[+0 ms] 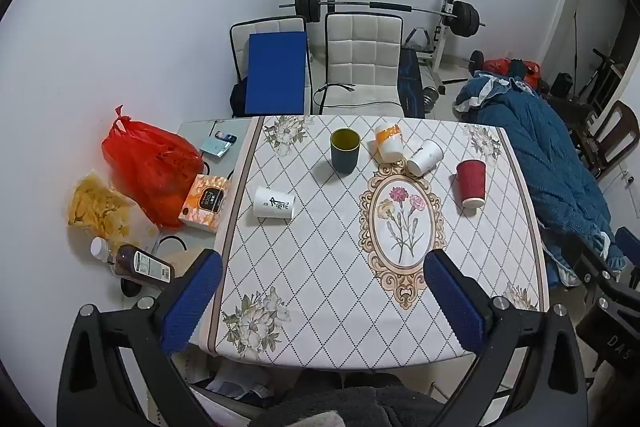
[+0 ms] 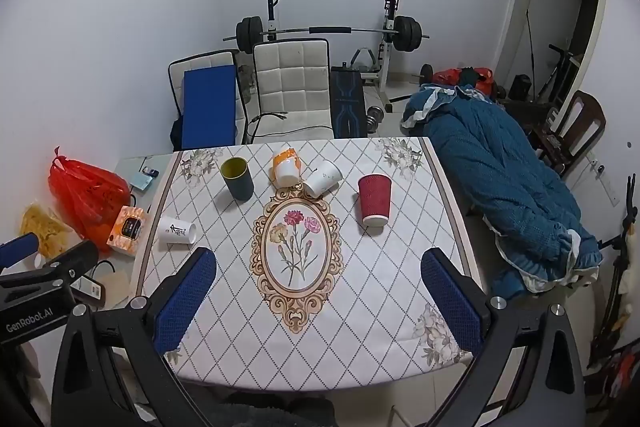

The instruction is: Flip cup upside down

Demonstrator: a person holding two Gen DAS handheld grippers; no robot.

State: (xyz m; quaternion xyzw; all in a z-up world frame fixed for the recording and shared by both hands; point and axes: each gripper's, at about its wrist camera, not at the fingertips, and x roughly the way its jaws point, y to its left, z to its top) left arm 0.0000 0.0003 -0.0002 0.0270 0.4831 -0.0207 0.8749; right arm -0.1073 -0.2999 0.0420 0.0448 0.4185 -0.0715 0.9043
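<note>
two grippers are held above the near edge of the table, and nothing is gripped: the left gripper (image 1: 324, 291) is seen with its blue-padded fingers (image 1: 192, 303) spread wide, and the right gripper (image 2: 318, 291) likewise has its fingers (image 2: 450, 301) well apart with only the patterned tablecloth (image 2: 360, 307) between them. farther out, five cups are spread across the far half of the cloth. a dark green cup (image 1: 345, 150) stands upright with its mouth open to the ceiling, and it is judged the likeliest target. a red ribbed cup (image 1: 471, 183) appears already inverted, wide end down. an orange-banded cup (image 1: 388, 143) and a white cup (image 1: 426, 157) lean or lie touching each other, and a white printed cup (image 1: 274, 202) lies on its side near the left border. no flip is under way, so the reach, grasp, turn and release all appear left to do. off the cloth, a red plastic bag (image 1: 150, 163) and a tissue box (image 1: 204, 202) sit at the left.
</note>
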